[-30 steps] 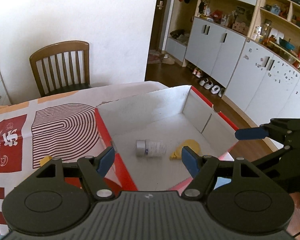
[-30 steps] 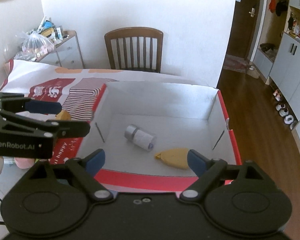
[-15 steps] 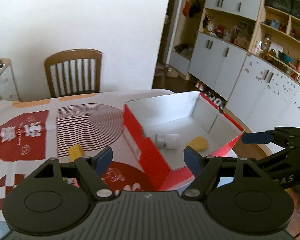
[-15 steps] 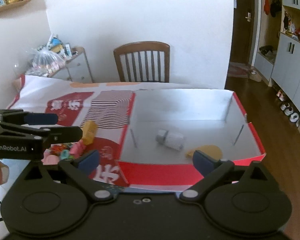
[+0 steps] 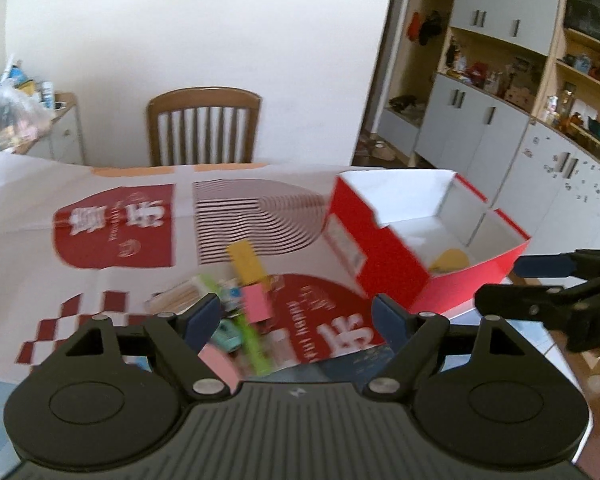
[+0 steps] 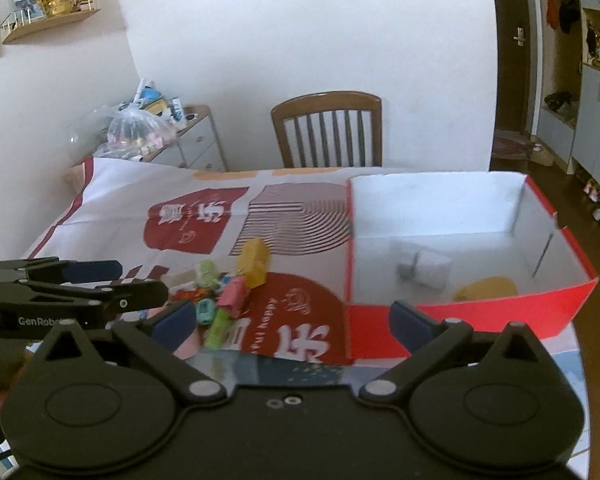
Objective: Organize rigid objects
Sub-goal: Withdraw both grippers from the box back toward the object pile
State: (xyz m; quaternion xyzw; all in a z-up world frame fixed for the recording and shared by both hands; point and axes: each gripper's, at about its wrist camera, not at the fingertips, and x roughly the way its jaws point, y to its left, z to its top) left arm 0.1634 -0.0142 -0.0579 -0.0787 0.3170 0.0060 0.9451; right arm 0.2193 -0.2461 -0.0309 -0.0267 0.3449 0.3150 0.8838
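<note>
Now, from the left wrist we see our left gripper (image 5: pixel 296 314) with jaws opening and nothing between them, above a blurred heap of small items (image 5: pixel 236 312) on the worktop (image 5: pixel 28 216), the red box (image 5: pixel 384 256) to the right. From the right wrist, our right gripper (image 6: pixel 292 320) has jaws opening and empty, the box holding a white bottle (image 6: pixel 424 266) and a yellow piece (image 6: pixel 486 288).

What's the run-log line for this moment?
left gripper: opening, nothing between fingers | right gripper: opening, nothing held | red box: holds bottle, yellow piece | loose pile: on tablecloth, outside box
</note>
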